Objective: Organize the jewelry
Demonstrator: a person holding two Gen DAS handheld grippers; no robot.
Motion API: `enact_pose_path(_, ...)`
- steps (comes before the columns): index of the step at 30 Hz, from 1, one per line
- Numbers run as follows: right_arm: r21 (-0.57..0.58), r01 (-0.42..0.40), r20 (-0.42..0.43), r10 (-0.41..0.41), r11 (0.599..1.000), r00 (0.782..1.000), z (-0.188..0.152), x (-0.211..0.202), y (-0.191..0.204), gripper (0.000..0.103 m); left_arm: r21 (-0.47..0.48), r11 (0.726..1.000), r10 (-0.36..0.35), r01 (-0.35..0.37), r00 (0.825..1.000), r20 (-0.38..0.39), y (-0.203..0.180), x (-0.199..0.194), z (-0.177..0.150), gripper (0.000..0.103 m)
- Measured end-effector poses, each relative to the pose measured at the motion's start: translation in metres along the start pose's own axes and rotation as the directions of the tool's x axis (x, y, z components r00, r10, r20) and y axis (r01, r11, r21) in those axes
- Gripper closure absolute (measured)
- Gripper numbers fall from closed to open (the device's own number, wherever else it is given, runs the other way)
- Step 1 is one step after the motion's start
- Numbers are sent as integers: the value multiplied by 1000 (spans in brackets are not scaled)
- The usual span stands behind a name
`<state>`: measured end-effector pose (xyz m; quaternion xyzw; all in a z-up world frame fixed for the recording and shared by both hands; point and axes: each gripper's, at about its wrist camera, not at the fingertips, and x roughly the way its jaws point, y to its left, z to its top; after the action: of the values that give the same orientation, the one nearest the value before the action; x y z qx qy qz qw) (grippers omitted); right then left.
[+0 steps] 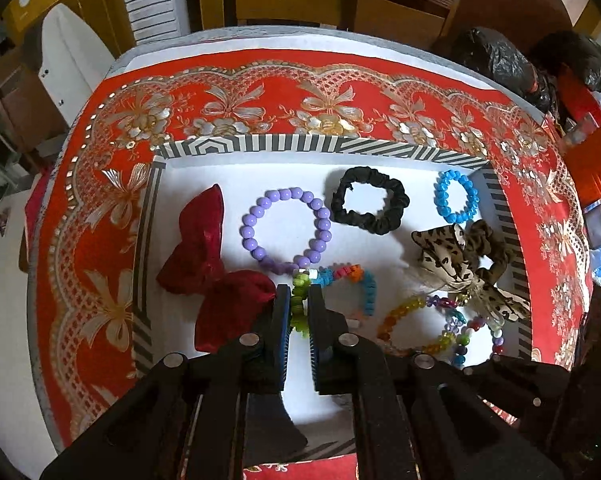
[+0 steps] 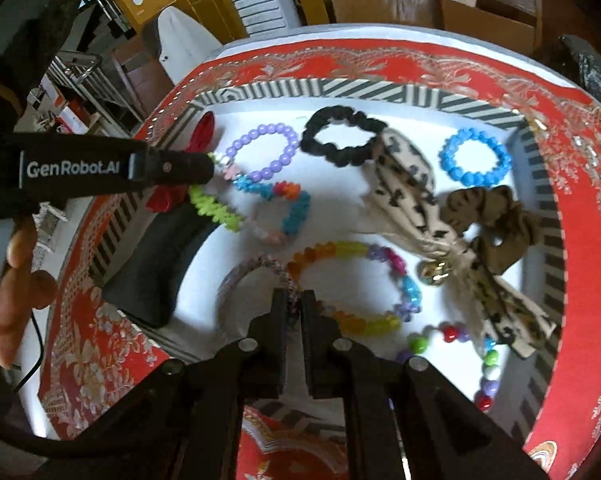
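Observation:
A striped-rim white tray (image 1: 260, 145) holds jewelry. My left gripper (image 1: 299, 300) is shut on the green part of a multicolour spiky bracelet (image 1: 364, 284), which also shows in the right wrist view (image 2: 296, 208). My right gripper (image 2: 293, 300) is shut on a speckled beaded bracelet (image 2: 240, 276) above the tray's near side. In the tray lie a purple bead bracelet (image 1: 286, 230), a black scrunchie (image 1: 370, 200), a blue bracelet (image 1: 456, 196), a red bow (image 1: 210, 272), a leopard-print bow scrunchie (image 1: 464, 268), a rainbow translucent bracelet (image 2: 352, 284) and a big-bead bracelet (image 2: 484, 360).
The tray sits on a red and gold patterned tablecloth (image 1: 100, 240). Black bags (image 1: 500, 64) and an orange object (image 1: 596, 152) are at the right edge. Chairs and cupboards stand behind the table. The person's hand (image 2: 16, 272) holds the left gripper.

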<state>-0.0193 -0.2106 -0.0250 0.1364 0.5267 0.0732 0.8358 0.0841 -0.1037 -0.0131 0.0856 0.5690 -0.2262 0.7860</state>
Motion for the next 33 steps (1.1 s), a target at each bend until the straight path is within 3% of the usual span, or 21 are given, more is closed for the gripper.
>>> enact_pose_path(5,35,-15,-3,15,999,1000,-3,-3,-4,91,-22,1000,-14,13,1000,-21,5,1,-7,93)
enact_pose_path(7,42,-10,12,9,999,1000,-5,-12,-6,82,-19,1000,-18,17,1000,-23,5,-1,-11,91)
enact_pose_path(9,54,-1,34,-1,999,999,-8,-23,-9,75,-20,1000,-13,13,1000,-18,5,-4,-15,90)
enact_pose_path(14,86,17,90,-25,996,996,-14,-53,-13,72,-28,1000,11,-12,1000,-7,6,-12,-25,90)
enact_pose_path(16,94,42,116,-53,995,992,-17,-66,-14,63,-22,999,23,-23,1000,-3,5,-16,-27,90)
enact_pose_path(19,106,50,138,-65,993,988,-18,-76,-15,61,2,998,62,-62,998,28,0,-27,-34,90)
enact_pose_path(26,139,84,168,-107,987,980,-26,-98,-13,59,19,997,72,-73,994,80,-9,-51,-49,90)
enact_pose_path(30,128,116,209,-141,985,968,-32,-113,-3,50,6,997,80,-81,991,105,-13,-65,-61,90)
enact_pose_path(33,126,125,226,-151,984,962,-35,-121,4,48,4,996,85,-86,989,118,-14,-74,-71,90)
